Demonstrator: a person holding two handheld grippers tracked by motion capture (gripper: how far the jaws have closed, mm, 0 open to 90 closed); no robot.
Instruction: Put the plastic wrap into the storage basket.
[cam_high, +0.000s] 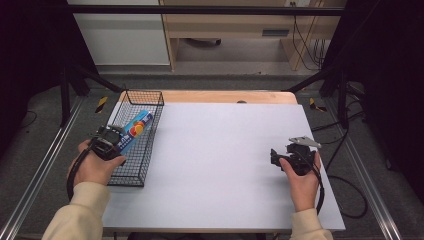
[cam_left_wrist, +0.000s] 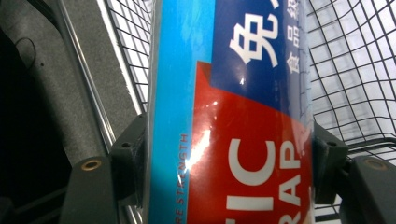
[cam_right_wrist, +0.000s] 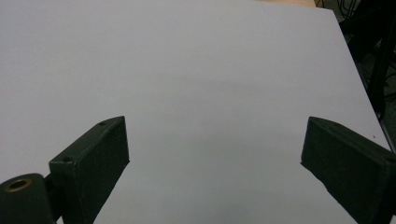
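Table (cam_high: 225, 165) is topped with a smooth, matte pale-grey sheet; a strip of bare wood shows along its far edge. A black wire basket (cam_high: 150, 97) — long, rectangular, open square mesh — sits at the table's left edge, its long side running along that edge, its near end just beside the person's left hand (cam_high: 95, 167). The left gripper (cam_high: 112, 140) hangs over the basket's near half, jaws clamped on a long box of plastic wrap (cam_high: 136, 129). The box is glossy card, printed light blue, dark blue and red with white lettering; it angles from the gripper toward the basket's far right wall, far end over the basket's middle. In the left gripper view the box (cam_left_wrist: 229, 112) fills the gap between the two black jaws, each pad pressed against a side, with the mesh of the basket (cam_left_wrist: 355, 79) behind it and a metal rail and grey floor past the left wall. Whether the box touches the basket floor cannot be told. The right gripper (cam_high: 276, 156) rests low over the sheet near the table's right edge, well apart from the basket, held by the right hand (cam_high: 302, 180); a grey three-cornered plate sits on top. In the right gripper view its jaws stand wide with nothing between them — blunt black blocks over bare sheet (cam_right_wrist: 201, 84). Between the basket and the right gripper the sheet lies open; the right edge is close beside that hand.
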